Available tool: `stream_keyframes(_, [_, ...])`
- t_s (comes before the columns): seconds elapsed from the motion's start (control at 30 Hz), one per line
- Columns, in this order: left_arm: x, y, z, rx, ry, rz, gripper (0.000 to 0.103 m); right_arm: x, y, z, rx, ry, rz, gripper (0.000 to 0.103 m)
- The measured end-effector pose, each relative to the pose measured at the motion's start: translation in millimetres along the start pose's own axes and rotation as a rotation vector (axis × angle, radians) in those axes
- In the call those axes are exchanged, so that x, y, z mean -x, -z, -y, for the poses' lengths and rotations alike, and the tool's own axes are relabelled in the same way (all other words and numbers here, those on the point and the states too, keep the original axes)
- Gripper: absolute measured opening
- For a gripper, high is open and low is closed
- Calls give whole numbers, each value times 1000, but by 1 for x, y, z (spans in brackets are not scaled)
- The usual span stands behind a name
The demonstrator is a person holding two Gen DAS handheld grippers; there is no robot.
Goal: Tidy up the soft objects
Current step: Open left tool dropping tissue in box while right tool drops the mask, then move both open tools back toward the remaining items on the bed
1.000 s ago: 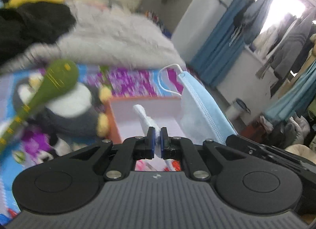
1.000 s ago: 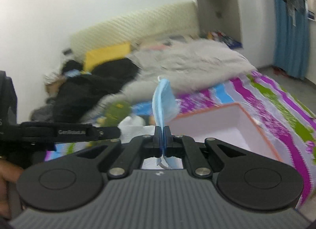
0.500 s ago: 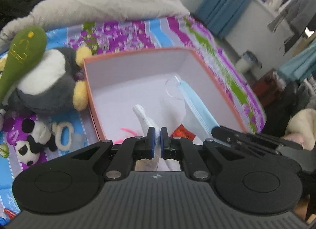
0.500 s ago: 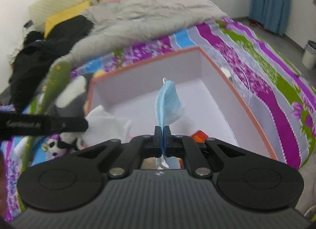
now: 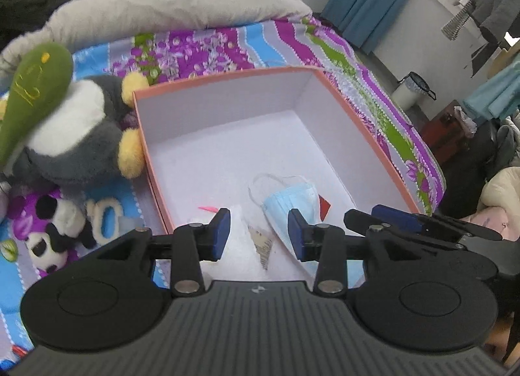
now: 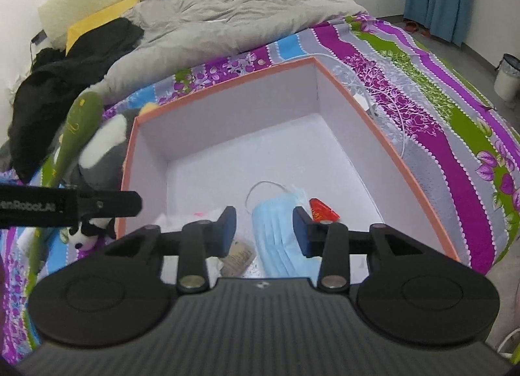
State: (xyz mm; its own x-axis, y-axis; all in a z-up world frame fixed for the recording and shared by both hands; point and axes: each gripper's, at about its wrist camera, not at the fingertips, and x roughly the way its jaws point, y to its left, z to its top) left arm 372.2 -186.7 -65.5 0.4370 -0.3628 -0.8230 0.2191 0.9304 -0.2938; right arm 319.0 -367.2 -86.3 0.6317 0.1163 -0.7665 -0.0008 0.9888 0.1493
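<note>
Left gripper (image 5: 259, 230): jaws apart, holding nothing, over near box edge.
Right gripper (image 6: 265, 230): jaws apart, holding nothing.
Blue mask (image 5: 290, 205): lying inside box (image 5: 227, 79), near front.
Far box floor: bare.
Penguin toy (image 5: 78, 135): touching left box wall.

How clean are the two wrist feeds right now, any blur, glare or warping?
Left wrist: sharp on the face mask in the box, green plush slightly smeared, window top right blown out. Right wrist: sharp centre, fisheye bends the box rim.
</note>
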Motion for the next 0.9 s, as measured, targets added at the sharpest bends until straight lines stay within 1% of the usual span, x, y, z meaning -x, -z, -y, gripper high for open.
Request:
stream_keyframes(0.13, [23,2,0,-21,7,55,45,14,4,-2,10,-18,38,41])
stream_keyframes(0.27, [49,10,2,-55,11,113,45,34,10,-10,32,-36,99,41])
stream_keyframes(0.37, [68,20,0,-61,22,156,45,50,17,-16,41,-54,146,41])
stream_keyframes(0.57, [106,49,-4,-97,13,246,45,79,35,-30,52,-95,224,41])
stream_keyframes(0.7, [129,69,-9,-92,16,295,45,94,48,-42,67,-113,265,41])
stream_keyframes(0.9, [154,98,-16,-99,-8,345,45,114,66,-57,84,-134,310,41])
